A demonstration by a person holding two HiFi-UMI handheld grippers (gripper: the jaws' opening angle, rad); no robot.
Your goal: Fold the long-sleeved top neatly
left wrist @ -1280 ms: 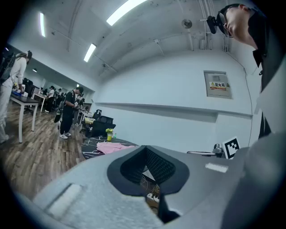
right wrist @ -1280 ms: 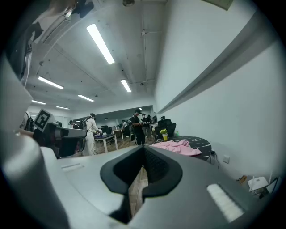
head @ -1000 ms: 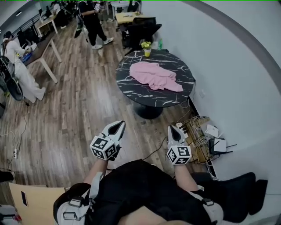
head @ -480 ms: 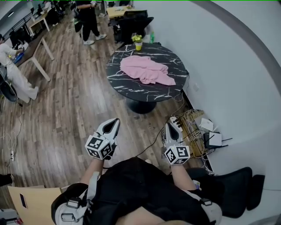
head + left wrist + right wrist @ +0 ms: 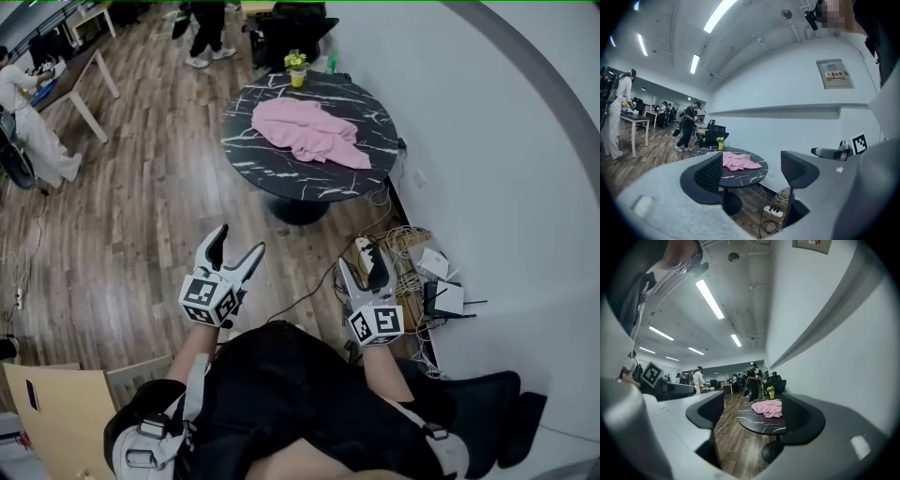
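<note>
Both held level, left tool [image 5: 239, 240], right tool [image 5: 362, 262], jaws opening, empty, pink top [image 5: 309, 131] crumpled on table [image 5: 281, 183]

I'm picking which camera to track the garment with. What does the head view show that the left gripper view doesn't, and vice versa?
Only the head view: a tan board and a white box by the wall. Only the left gripper view: ceiling lights and a wall sign. Both: the crumpled pink top on the round table.

Jaws opening, empty, the left tool [image 5: 752, 171] frames pink top [image 5: 738, 161] on distant table [image 5: 747, 178].
</note>
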